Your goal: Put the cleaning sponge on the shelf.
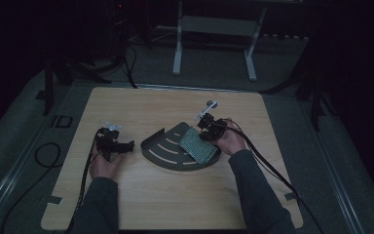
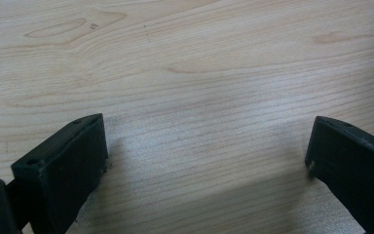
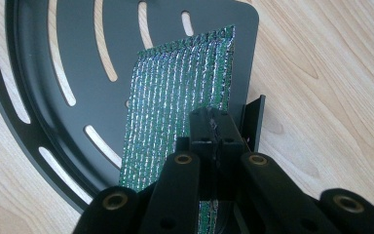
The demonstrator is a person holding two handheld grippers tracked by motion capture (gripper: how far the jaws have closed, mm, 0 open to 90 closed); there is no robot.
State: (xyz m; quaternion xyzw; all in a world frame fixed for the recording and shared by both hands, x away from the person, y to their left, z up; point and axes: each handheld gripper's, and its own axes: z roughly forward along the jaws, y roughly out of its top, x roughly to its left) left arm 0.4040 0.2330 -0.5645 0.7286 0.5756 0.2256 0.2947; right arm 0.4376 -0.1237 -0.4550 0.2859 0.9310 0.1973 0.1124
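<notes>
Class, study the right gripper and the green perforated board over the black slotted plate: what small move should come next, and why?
Probably lower the green board flat onto the black slotted plate. The right gripper pinches its edge, holding it tilted above the plate; the left gripper stands open over bare table.

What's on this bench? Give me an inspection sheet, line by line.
Surface: light wooden table, bare grain under the left gripper.
Job's things: black slotted fan-shaped tray at the middle; green perforated board over its right part.
Clutter: small silvery thing behind the tray, too small to identify.
Grippers: left gripper open over bare wood; right gripper shut on the board's edge.
Cables: black cable trails from the right gripper past the forearm; another from the left.
Surroundings: dark room, grey floor, white frame legs beyond the table.
</notes>
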